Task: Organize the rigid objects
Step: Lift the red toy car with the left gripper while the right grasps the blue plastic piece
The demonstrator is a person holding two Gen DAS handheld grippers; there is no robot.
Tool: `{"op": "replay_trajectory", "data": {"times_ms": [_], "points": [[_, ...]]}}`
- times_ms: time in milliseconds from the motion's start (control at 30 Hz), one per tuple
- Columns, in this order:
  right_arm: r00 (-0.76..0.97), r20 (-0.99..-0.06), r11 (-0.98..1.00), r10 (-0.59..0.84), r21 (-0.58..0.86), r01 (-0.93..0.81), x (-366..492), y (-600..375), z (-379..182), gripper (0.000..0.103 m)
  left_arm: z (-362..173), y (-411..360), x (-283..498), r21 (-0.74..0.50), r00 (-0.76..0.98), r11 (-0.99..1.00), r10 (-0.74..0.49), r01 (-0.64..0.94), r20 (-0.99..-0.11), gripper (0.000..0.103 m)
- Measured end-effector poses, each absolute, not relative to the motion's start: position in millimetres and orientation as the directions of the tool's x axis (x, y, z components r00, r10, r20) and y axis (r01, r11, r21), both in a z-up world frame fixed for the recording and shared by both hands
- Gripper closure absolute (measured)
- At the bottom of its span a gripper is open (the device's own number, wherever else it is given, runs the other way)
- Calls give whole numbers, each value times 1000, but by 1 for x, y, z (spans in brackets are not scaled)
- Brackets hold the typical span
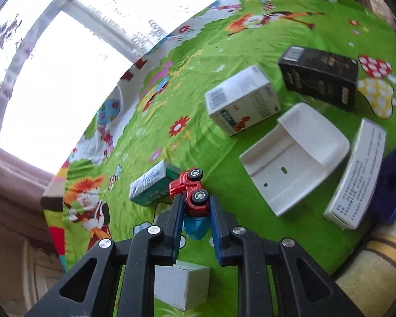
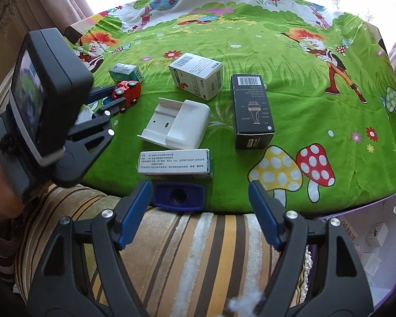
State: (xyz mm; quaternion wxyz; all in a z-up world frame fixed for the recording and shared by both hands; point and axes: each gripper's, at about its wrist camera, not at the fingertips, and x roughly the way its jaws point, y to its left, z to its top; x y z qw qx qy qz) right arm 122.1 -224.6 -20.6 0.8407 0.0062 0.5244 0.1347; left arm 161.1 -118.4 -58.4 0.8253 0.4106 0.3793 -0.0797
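Observation:
A red toy truck (image 1: 190, 190) with black wheels lies wheels-sideways between the blue pads of my left gripper (image 1: 196, 198), which is shut on it. The right wrist view shows the same truck (image 2: 128, 92) at the left of the green cartoon cloth (image 2: 290, 84), held by the left gripper (image 2: 120, 95). Beside it lies a small green-and-white box (image 1: 150, 185). My right gripper (image 2: 198, 185) stands open over the cloth's near edge, holding nothing. A dark blue block (image 2: 179, 195) lies beyond and between its fingers.
On the cloth lie a white carton (image 2: 198, 76), a black box (image 2: 250, 108), a white plastic holder (image 2: 179, 124) and a flat white printed box (image 2: 174, 162). A striped cushion (image 2: 198, 251) is below; a purple box (image 2: 369, 235) with small white boxes sits at the lower right.

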Motion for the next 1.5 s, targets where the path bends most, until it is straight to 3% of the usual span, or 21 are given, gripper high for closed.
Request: {"op": "replay_trajectory", "data": {"times_ms": [200, 367, 467, 600, 667, 800, 933, 1167, 1500], "points": [[407, -883, 963, 236, 157, -217, 122, -225, -22, 23, -65, -133, 146, 684, 736, 551, 174, 478, -654, 78], [403, -885, 963, 232, 151, -223, 121, -223, -24, 23, -48, -123, 145, 599, 716, 646, 113, 474, -689, 52], [402, -886, 963, 230, 146, -227, 120, -221, -24, 23, -28, -102, 155, 413, 653, 785, 15, 462, -758, 52], [404, -887, 962, 223, 133, -238, 120, -218, -24, 23, -18, -52, 188, -55, 498, 928, -247, 368, -831, 52], [406, -887, 961, 222, 128, -247, 120, -216, -23, 23, -26, -41, 203, -176, 445, 935, -305, 309, -842, 52], [405, -889, 960, 214, 115, -255, 119, -213, -23, 23, -43, -46, 220, -235, 378, 940, -316, 246, -870, 53], [388, -892, 953, 231, 126, -277, 114, -209, -22, 23, -61, -52, 236, -210, 335, 958, -267, 198, -903, 65], [352, -912, 947, 210, 99, -307, 109, -200, -27, 23, -58, -55, 231, -173, 361, 958, -249, 229, -899, 67], [289, -942, 941, 174, 73, -330, 126, -186, -42, 23, -41, -33, 218, -253, 398, 948, -312, 194, -863, 67]]}}
